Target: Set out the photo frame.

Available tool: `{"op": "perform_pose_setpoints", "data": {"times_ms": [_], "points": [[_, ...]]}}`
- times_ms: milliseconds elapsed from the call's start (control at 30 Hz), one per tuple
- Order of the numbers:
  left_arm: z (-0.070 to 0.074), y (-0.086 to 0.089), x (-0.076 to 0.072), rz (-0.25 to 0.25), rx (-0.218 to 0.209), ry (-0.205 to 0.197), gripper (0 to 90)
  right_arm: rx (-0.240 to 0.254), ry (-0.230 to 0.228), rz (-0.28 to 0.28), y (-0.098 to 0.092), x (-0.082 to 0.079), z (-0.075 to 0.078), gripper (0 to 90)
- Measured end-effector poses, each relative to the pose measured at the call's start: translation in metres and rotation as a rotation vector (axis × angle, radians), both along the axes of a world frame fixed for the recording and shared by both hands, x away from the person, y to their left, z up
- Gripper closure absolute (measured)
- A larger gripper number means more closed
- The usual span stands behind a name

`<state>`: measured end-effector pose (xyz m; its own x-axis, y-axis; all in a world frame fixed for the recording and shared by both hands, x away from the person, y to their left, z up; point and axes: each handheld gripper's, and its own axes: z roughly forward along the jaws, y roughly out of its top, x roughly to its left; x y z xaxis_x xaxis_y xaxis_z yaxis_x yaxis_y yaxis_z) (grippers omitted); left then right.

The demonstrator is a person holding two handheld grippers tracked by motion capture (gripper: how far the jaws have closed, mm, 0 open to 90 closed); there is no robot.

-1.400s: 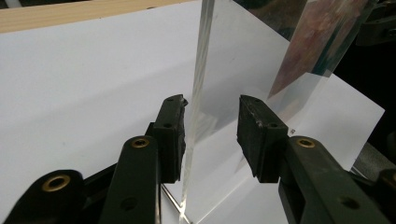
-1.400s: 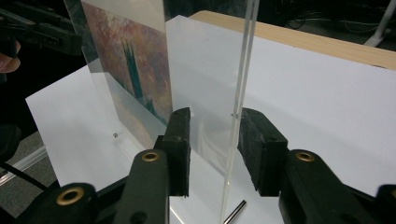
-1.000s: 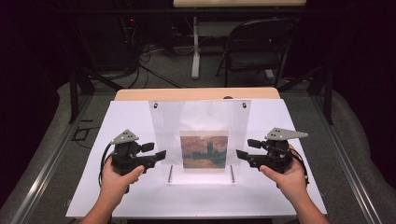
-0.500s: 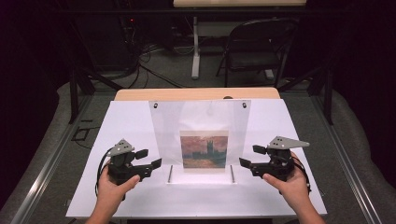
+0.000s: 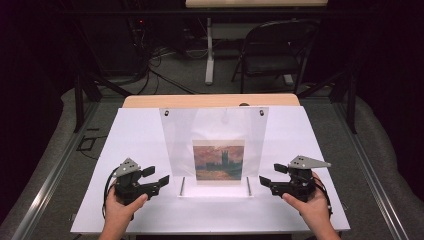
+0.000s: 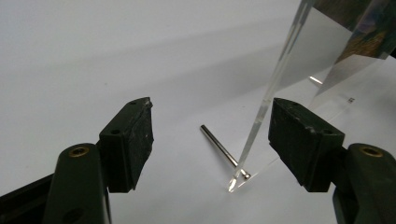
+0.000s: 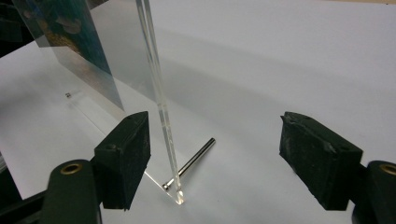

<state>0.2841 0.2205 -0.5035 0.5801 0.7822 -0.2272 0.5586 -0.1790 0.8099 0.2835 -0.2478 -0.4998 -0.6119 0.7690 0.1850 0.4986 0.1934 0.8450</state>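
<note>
A clear acrylic stand (image 5: 215, 125) rises upright from the middle of the white table (image 5: 140, 135), with a painting print (image 5: 218, 160) low on its panel. A thin metal pin (image 5: 182, 186) lies at each side of its base. My left gripper (image 5: 156, 176) hovers low just left of the stand. It is open, its jaws have just been opening, and nothing is gripped. Ahead of the left gripper (image 6: 212, 116) I see the panel edge (image 6: 275, 79) and a pin (image 6: 219, 147). My right gripper (image 5: 271, 175) mirrors it on the right, open after just opening. The right gripper (image 7: 218, 126) faces the panel edge (image 7: 156, 70) and a pin (image 7: 196, 156).
A wooden table edge (image 5: 210, 100) shows behind the white top. Beyond it, on the floor, stand a folding chair (image 5: 272, 50) and cables (image 5: 160, 55). Metal rails (image 5: 55, 170) run along both sides of the table.
Both hands have sunk toward the tabletop and drawn back a little toward the front edge. The stand and pins have not moved.
</note>
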Motion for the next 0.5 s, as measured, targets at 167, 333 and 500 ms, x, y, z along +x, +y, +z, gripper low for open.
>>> {"op": "perform_pose_setpoints", "data": {"times_ms": [167, 333, 500], "points": [[-0.006, 0.000, 0.001, 0.006, 0.005, -0.003, 31.0, -0.007, -0.007, -0.005, 0.001, 0.002, -0.008, 24.4], [-0.008, 0.000, -0.002, 0.005, 0.019, -0.020, 30.9, 0.007, -0.006, 0.000, 0.002, 0.002, -0.013, 24.5], [-0.012, 0.001, -0.004, 0.010, 0.017, -0.021, 30.9, 0.016, 0.000, 0.009, 0.002, 0.001, -0.017, 24.5]]}}
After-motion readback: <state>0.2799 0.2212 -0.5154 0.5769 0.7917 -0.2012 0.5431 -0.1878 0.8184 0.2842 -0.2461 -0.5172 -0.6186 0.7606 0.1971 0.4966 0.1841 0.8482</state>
